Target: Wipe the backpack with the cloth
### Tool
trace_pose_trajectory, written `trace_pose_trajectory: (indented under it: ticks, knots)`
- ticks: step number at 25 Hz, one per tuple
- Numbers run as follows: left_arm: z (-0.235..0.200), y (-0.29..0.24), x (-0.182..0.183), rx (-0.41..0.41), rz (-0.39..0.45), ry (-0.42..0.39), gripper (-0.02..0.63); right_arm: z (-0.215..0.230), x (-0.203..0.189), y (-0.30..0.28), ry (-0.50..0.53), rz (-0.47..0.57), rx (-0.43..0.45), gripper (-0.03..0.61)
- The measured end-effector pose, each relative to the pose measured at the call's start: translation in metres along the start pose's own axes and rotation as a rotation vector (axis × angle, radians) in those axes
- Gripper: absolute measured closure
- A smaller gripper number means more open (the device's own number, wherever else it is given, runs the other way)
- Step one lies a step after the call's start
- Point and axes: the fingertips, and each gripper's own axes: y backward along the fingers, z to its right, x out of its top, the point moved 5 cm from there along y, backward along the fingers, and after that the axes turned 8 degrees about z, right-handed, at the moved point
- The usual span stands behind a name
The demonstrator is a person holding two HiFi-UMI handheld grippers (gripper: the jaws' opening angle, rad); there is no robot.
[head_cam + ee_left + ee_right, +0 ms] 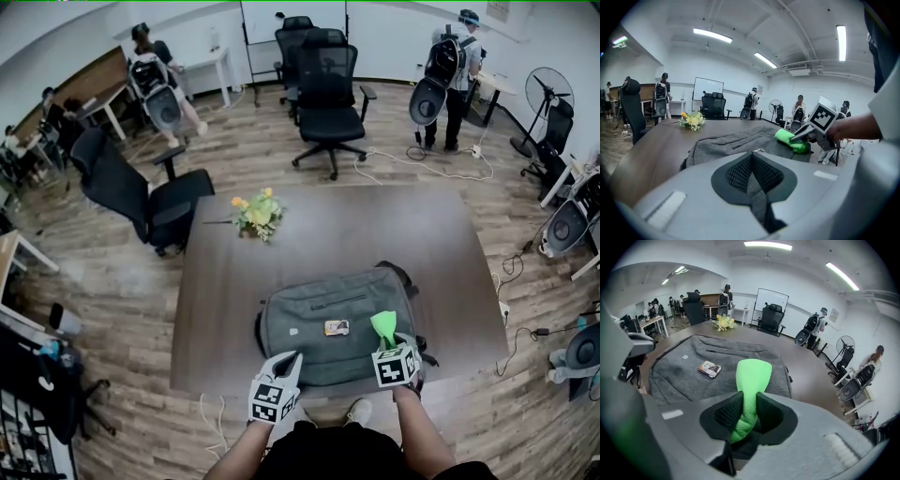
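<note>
A grey backpack (328,323) lies flat on the brown table (281,272), seen also in the left gripper view (736,143) and the right gripper view (703,366). My right gripper (392,345) is shut on a green cloth (383,326), which sticks out over the backpack's right part (752,380). The cloth (792,140) shows beside the marker cube in the left gripper view. My left gripper (287,364) hovers at the backpack's near edge, jaws shut with nothing between them (752,161). A small tag (337,327) lies on the backpack.
A bunch of yellow flowers (257,214) lies on the table's far left. Black office chairs (323,89) stand beyond the table and at its left (131,192). Several people stand around the room. Cables run across the wooden floor at the right.
</note>
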Motion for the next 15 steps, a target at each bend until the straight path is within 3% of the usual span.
trace_pose_trajectory:
  ticks: [15]
  knots:
    - [0.007,-0.009,0.005,-0.014,0.008,-0.015,0.595,0.037,0.001,0.008,-0.019,0.036,-0.081,0.486]
